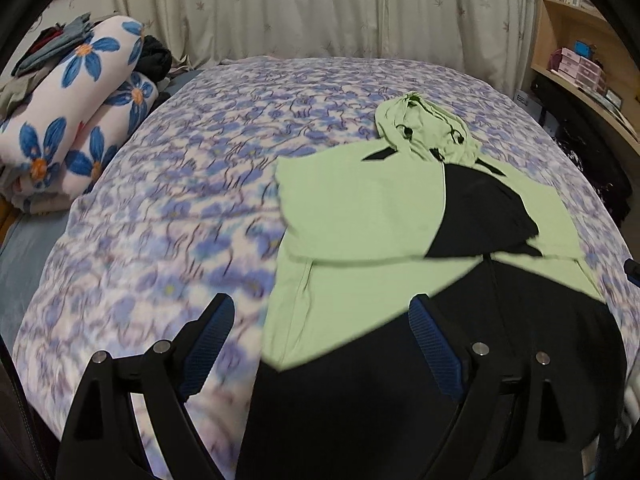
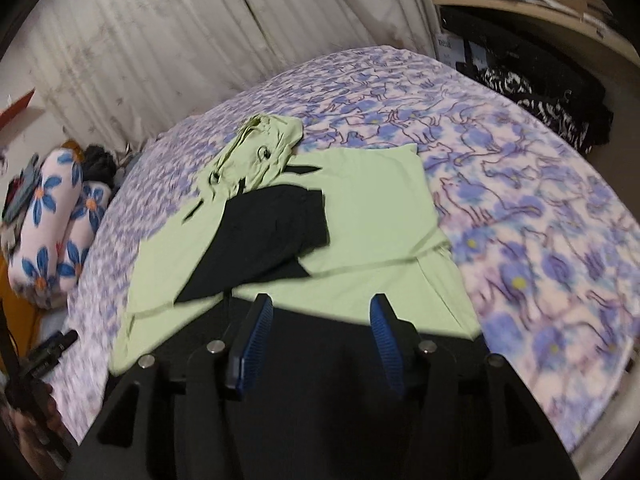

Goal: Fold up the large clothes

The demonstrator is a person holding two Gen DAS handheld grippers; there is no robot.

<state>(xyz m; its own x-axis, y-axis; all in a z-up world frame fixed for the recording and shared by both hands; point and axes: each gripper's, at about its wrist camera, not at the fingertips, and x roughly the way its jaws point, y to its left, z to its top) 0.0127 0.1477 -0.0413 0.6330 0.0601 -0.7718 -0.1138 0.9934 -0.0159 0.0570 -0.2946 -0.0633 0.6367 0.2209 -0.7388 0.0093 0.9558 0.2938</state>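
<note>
A light green and black hoodie point(image 1: 360, 208) lies spread on the bed, on a bedspread point(image 1: 192, 184) printed with blue and purple flowers. Its hood point(image 1: 428, 128) is bunched at the far end toward the curtains point(image 1: 300, 4), and both sleeves are folded in across the chest, a black sleeve end point(image 1: 480, 216) lying on top of the green. The dark lower part of the garment runs toward the near edge of the bed, under both grippers. The left gripper point(image 1: 322, 312) hangs over the hoodie's left edge with its blue-padded jaws spread wide; one finger sits over the bedspread, the other over the dark fabric, nothing between them. The right gripper point(image 2: 322, 312) hovers above the dark hem area, jaws likewise apart and holding nothing, though whether the tips touch the cloth is hard to judge through the blur. A rolled blanket point(image 1: 80, 120) with big blue flowers rests at the left side of the bed, a few clothes piled on it. Wooden shelves point(image 1: 580, 52) stand to the right, with boxes on them.
</note>
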